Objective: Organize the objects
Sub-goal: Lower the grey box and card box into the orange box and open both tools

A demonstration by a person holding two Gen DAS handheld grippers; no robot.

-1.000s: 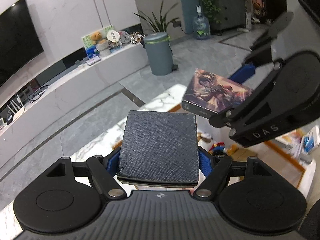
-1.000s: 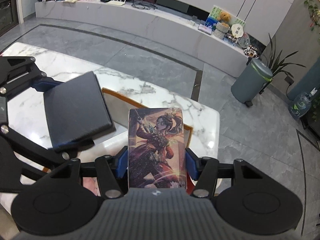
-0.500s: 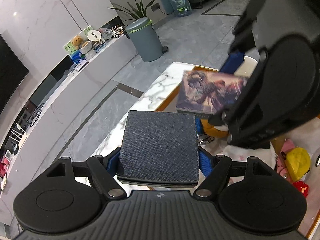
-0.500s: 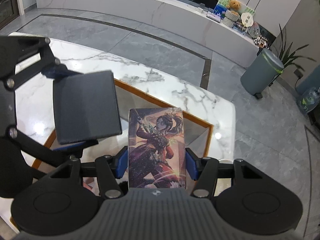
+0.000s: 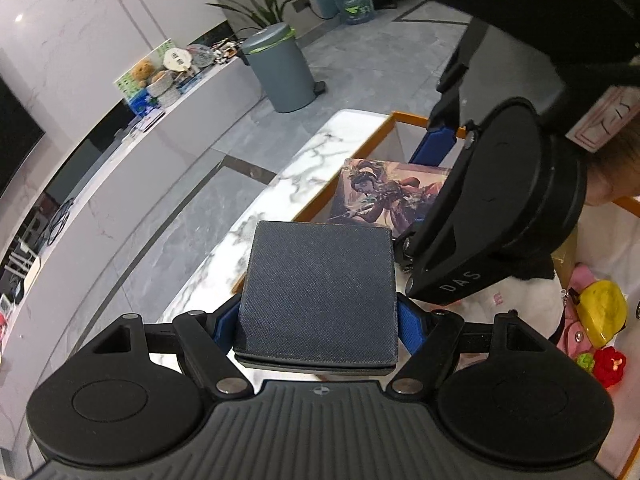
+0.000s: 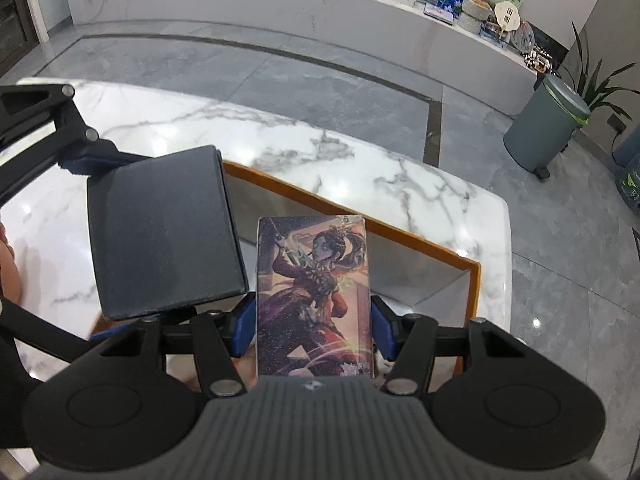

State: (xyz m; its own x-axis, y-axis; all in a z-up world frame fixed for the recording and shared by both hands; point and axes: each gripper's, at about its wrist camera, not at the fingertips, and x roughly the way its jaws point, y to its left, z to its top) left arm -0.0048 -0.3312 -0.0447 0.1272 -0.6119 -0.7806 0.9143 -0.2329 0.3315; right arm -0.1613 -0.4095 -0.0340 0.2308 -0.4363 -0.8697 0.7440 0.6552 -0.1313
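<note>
Left gripper (image 5: pixel 318 320) fingers clamping one dark box (image 5: pixel 318 288), right gripper (image 6: pixel 314 328) fingers clamping one illustrated box (image 6: pixel 314 296)

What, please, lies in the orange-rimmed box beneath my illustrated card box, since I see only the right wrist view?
Observer: The left wrist view shows a yellow plush toy in the orange-rimmed box.
Operator: Is anything beside it?
Observer: A small red knitted flower lies just below it.
Operator: Does the left gripper grip its dark blue textured wallet properly?
Observer: Yes, the left gripper clamps the dark blue textured wallet between both blue pads.
</note>
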